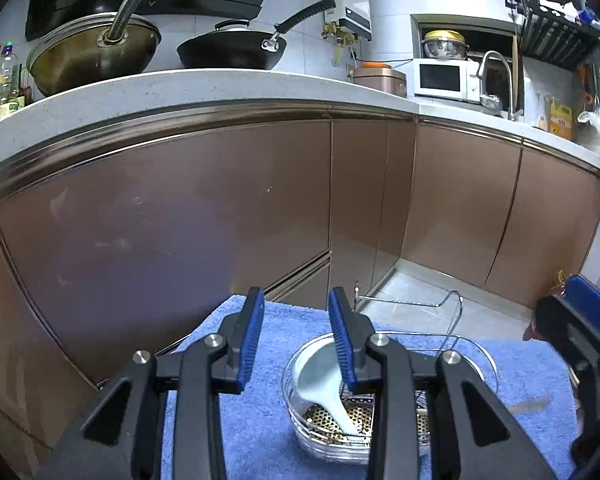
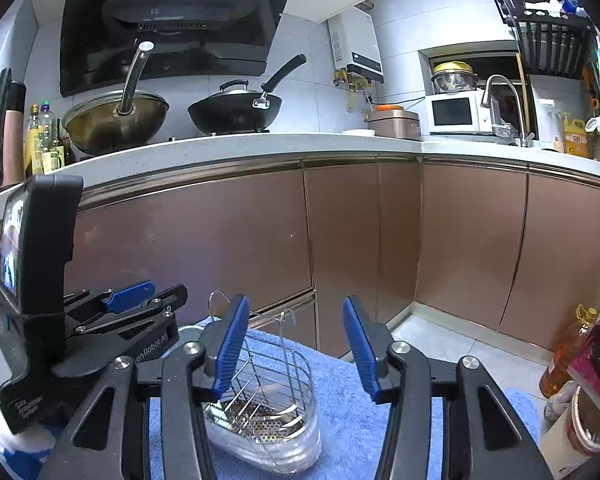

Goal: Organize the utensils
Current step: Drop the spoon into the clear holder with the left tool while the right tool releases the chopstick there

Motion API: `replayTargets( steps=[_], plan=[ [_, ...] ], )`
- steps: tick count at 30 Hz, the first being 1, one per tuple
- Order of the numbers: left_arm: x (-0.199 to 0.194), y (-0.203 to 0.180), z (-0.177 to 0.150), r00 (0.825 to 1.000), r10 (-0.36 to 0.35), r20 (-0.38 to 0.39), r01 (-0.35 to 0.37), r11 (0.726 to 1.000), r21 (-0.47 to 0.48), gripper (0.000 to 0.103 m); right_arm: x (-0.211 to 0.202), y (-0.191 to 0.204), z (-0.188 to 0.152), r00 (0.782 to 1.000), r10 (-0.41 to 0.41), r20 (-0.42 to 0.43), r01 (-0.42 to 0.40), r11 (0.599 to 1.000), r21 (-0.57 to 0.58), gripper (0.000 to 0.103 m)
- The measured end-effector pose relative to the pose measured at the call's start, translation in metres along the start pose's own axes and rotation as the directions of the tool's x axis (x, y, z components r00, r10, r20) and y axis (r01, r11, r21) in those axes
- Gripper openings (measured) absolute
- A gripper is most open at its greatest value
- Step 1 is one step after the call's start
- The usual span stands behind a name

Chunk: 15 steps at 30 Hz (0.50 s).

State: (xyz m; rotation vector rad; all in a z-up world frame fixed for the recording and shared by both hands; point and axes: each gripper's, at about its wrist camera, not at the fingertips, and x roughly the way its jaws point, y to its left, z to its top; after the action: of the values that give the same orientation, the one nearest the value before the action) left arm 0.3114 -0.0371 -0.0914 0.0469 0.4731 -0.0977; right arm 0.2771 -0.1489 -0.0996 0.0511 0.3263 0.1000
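Your utensil rack, a wire caddy with a perforated metal floor in a clear plastic drip tray, sits at the lower centre of the right wrist view, on the blue towel. In the left wrist view a pale ceramic spoon lies in it, bowl toward the upper left and handle running down to the perforated floor. What look like thin chopsticks rest across the floor in the right wrist view, though they are too blurred to be sure of.

Your left gripper stands parted with nothing between its blue pads; the spoon is below and beyond its right-hand pad, not pinched. Your right gripper is parted too, wider, and holds nothing, with the rack just ahead of its left-hand pad.

By the look of it, you are at the let-go end of a placement: the pieces are in the rack and both tongs are free. If anything is left, it lies out of frame, so you would need to back both tools off without catching the wire loop at the rack's far end.

Beyond the towel run copper-brown cabinet doors under a pale countertop. On it stand two woks at upper left, oil bottles at the far left, and a microwave and tap at upper right. Grey floor tiles show at lower right.
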Motion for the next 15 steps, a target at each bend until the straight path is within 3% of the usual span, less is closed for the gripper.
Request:
replayTargets(
  steps=[8,12,15],
  plan=[
    [-0.049,0.011,0.012,0.999,-0.019,0.035,0.019,1.000,0.017,0.032,-0.054,-0.013,0.011,1.000,0.008,0.015,-0.009,0.999,0.039,0.062],
    [-0.081,0.024,0.016,0.999,-0.035,0.030,0.035,0.999,0.017,0.035,-0.094,-0.018,0.017,0.999,0.015,0.048,-0.018,0.998,0.061,0.083],
    [-0.106,0.036,0.018,0.999,-0.034,0.035,0.034,0.999,0.006,0.046,-0.127,-0.021,0.022,0.996,0.024,0.087,-0.031,0.996,0.080,0.096]
  ],
)
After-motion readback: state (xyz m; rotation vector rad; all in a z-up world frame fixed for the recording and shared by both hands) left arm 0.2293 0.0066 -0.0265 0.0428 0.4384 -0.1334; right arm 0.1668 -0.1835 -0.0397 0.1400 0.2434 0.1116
